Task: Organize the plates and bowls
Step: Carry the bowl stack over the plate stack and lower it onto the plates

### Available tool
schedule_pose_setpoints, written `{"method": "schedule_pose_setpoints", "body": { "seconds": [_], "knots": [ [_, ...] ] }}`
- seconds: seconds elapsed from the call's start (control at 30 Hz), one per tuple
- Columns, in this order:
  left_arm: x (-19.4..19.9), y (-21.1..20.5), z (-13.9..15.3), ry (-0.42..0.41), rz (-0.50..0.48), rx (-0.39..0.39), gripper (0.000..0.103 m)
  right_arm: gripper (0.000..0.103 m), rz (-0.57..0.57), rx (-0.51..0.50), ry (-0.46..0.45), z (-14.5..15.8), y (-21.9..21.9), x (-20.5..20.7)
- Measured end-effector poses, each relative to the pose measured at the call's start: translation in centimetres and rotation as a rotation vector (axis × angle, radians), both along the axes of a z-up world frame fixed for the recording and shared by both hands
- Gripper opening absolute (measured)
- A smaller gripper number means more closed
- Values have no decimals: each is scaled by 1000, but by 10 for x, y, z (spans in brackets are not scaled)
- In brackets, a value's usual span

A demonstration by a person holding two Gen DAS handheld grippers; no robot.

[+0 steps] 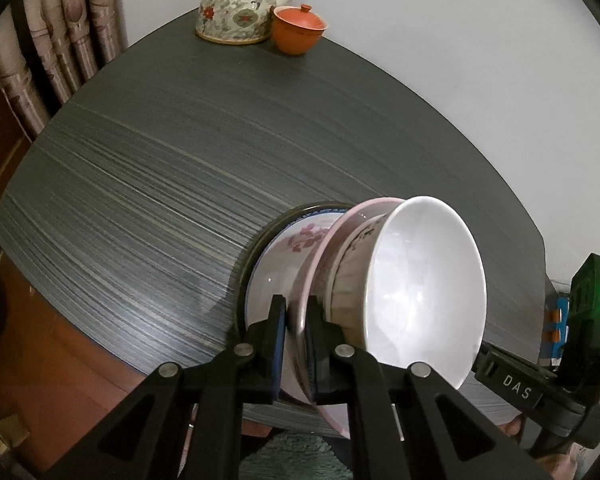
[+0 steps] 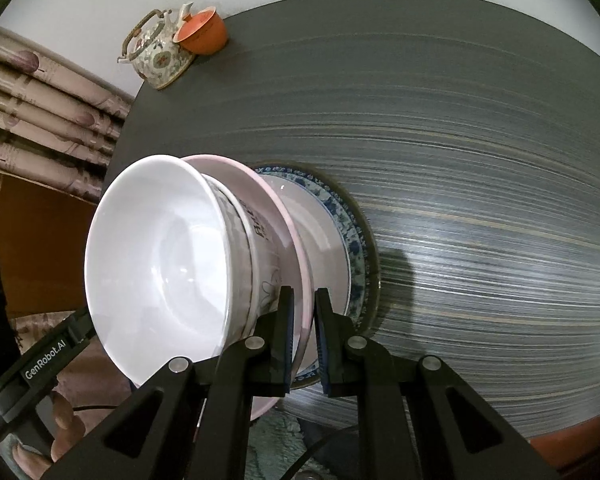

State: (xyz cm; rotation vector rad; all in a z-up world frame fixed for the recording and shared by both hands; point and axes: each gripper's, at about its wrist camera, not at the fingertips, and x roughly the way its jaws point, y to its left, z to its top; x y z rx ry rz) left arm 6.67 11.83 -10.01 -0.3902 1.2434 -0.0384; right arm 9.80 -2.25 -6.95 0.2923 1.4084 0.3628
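A dark grey streaked table [image 1: 148, 168] carries a stack of plates and bowls [image 1: 380, 280] near its front edge, a patterned teapot [image 1: 236, 12] and an orange lidded cup [image 1: 298, 28] at the far edge.

Bowls [image 1: 420, 292] stacked on plates [image 1: 284, 248] at table's [image 1: 180, 168] near edge, teapot [image 1: 240, 4] at far edge

Dim indoor light, glare inside white bowl [image 1: 420, 280], heavy fisheye warping, dark corners

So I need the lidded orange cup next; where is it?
The orange cup stands at the table's far corner by the wall, touching or nearly touching the floral teapot, on its spout side in both wrist views.
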Motion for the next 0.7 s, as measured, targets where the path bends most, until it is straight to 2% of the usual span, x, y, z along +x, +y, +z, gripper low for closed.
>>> {"method": "schedule_pose_setpoints", "body": {
  "seconds": [0.37, 0.7],
  "knots": [
    [-1, 4, -14, 12, 0, -11, 7, 13, 7, -24, 37, -10, 8, -6],
    [5, 14, -20, 5, -6, -29, 7, 14, 5, -48, 14, -8, 12, -7]
  ]
}}
